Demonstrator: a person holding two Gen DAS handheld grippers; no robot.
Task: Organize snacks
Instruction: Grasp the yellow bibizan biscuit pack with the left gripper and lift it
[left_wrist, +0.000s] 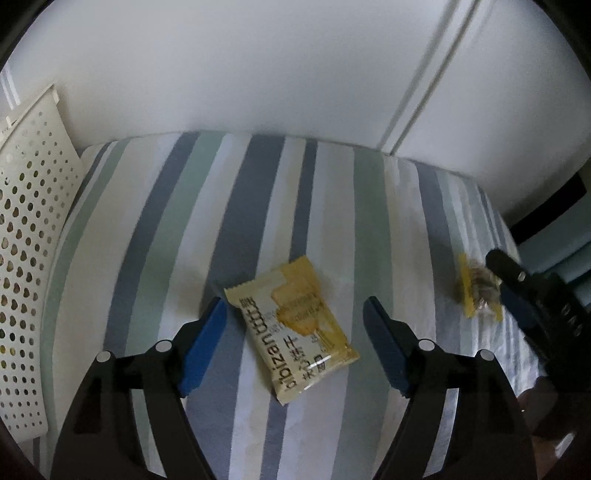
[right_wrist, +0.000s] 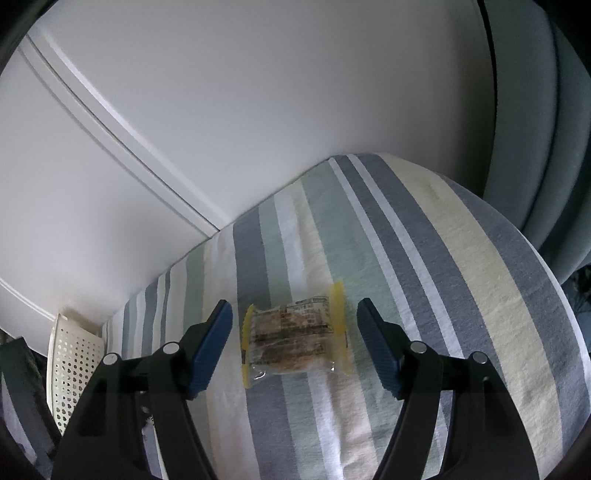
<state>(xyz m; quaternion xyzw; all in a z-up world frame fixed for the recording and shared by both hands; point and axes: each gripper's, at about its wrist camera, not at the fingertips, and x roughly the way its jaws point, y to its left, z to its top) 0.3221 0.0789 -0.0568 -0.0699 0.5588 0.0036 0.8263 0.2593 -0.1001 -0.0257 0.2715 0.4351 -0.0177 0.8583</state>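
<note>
Both tools sit spread wide, nothing held. My left tool (left_wrist: 295, 314) brackets the cream-and-yellow biscuit packet (left_wrist: 295, 325), which lies flat and slanted on the striped cloth (left_wrist: 184, 221) of the tabletop; its near-left corner sits right by the left blue pad, the right pad well clear. My right tool (right_wrist: 294, 317) lines up on the clear wrapped snack (right_wrist: 293, 345) with yellow end seals, lying flat between the open fingers, touching neither. In the left view that same snack shows at the right edge, blurred, next to the other tool.

Step in hand, I judge: pre-grasp on both snacks, pickup not yet done. The white perforated basket (left_wrist: 29, 236) stands at the left end of the tabletop, probably the drop target.

Next move calls for lowering until the pads straddle each packet, then closing. Flat, thin film wrappers: pads may slide over them, so go low. The biscuit packet's slant may need a wrist turn first.
</note>
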